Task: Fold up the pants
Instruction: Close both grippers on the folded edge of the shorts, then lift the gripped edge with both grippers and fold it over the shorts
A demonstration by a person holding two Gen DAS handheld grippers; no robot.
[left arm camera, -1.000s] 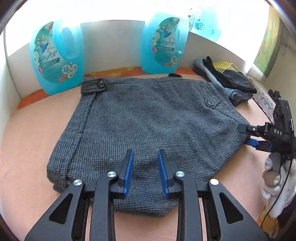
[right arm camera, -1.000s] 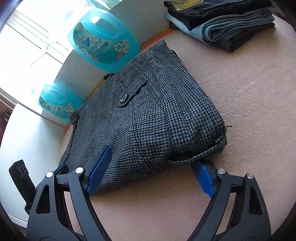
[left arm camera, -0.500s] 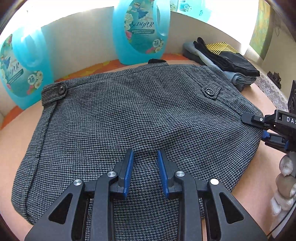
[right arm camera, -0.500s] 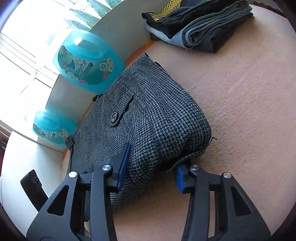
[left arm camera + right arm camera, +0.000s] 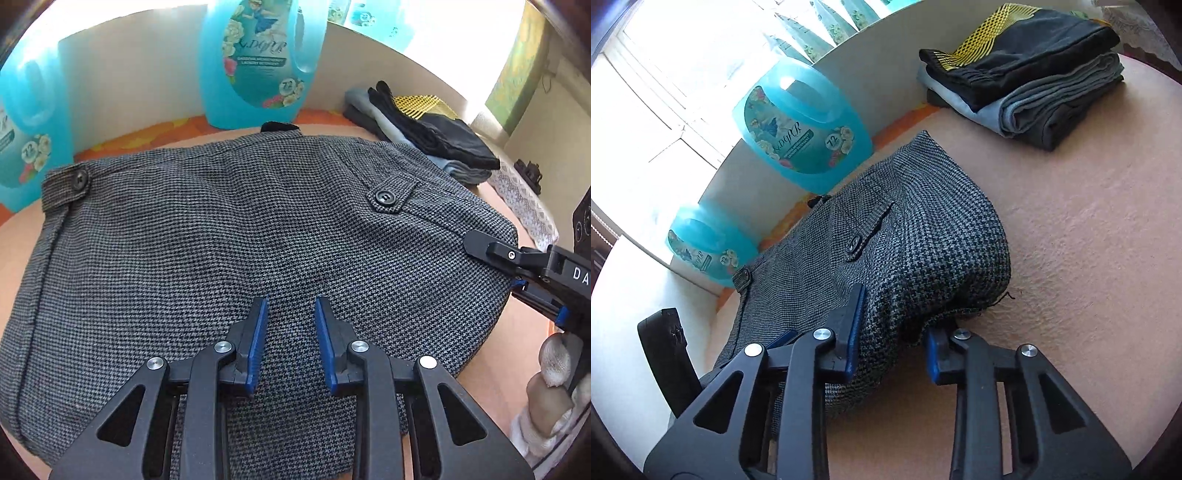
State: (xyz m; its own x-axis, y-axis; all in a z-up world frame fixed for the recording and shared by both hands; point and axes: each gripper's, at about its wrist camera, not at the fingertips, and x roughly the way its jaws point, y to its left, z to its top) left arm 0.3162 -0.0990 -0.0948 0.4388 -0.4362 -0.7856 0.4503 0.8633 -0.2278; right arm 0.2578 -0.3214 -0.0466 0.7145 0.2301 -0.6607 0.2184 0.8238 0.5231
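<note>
Grey houndstooth pants (image 5: 236,236) lie folded on the peach table, waistband and buttons toward the back wall. My left gripper (image 5: 290,325) hovers over their near middle, jaws a small gap apart and empty. My right gripper (image 5: 894,332) straddles the pants' right corner (image 5: 945,280); one finger lies on top of the cloth, the other under the folded edge, and the jaws have narrowed around the fabric. The right gripper also shows in the left wrist view (image 5: 517,273) at the pants' right edge.
Two blue detergent bottles (image 5: 258,59) (image 5: 22,136) stand against the white back wall. A stack of folded dark and grey clothes (image 5: 1027,70) lies at the back right. A black object (image 5: 668,354) stands at the left. Lace cloth (image 5: 524,199) hangs at the right edge.
My left gripper moved forward over the pants. My right gripper slid onto the right corner and its jaws closed in around the folded edge.
</note>
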